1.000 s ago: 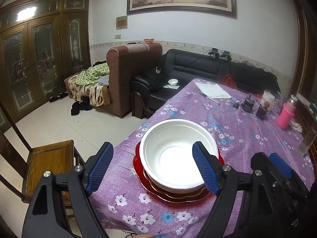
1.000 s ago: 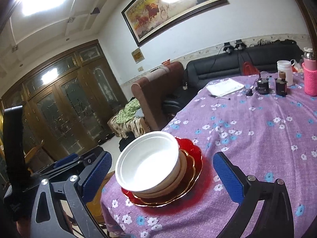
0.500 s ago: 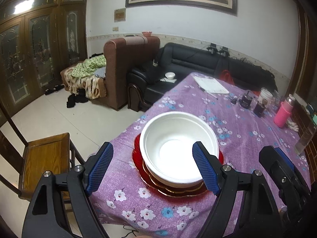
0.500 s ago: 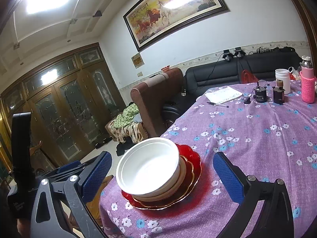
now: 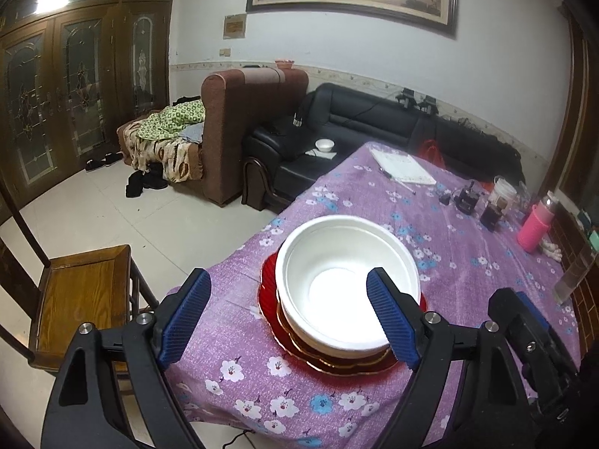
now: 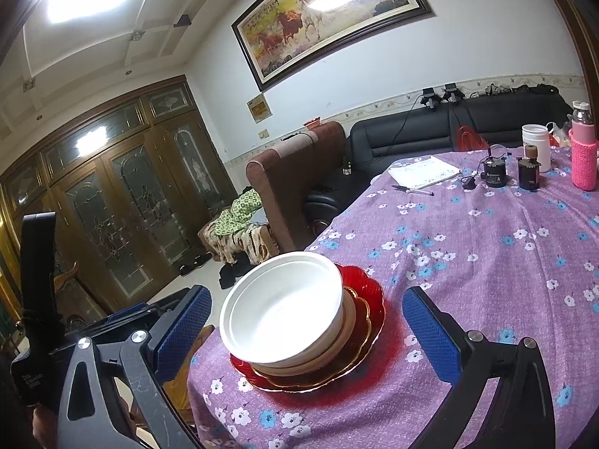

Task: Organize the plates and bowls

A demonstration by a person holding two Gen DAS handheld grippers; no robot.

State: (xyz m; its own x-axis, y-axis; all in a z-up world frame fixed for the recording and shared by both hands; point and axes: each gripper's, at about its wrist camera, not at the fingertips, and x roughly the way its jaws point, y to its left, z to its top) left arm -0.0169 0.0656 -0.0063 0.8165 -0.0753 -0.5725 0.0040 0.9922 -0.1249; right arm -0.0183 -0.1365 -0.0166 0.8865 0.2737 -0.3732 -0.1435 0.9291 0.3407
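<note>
A white bowl (image 5: 348,280) (image 6: 284,310) tops a stack near the table's corner. Under it are a cream bowl (image 6: 348,318), a gold-rimmed amber plate (image 6: 359,340) and a red plate (image 5: 267,284) (image 6: 367,288). My left gripper (image 5: 286,271) hovers just short of the stack, its jaws opening. The blue pads (image 5: 393,321) touch nothing, and the bowl lies ahead of them. My right gripper (image 6: 305,292) stands open on the other side, also clear of the stack. Each gripper's black body shows at the edge of the other's view.
The purple flowered tablecloth (image 5: 468,262) ends just beside the stack. A wooden chair (image 5: 82,299) stands by the corner. At the far end lie a notebook (image 6: 423,172), a pen, small dark jars (image 6: 494,172), a white jar (image 6: 535,142) and a pink bottle (image 5: 531,228).
The left wrist view has shifted slightly, and the stack now sits a little higher in it. The stack itself has not moved. The right view is nearly unchanged.
</note>
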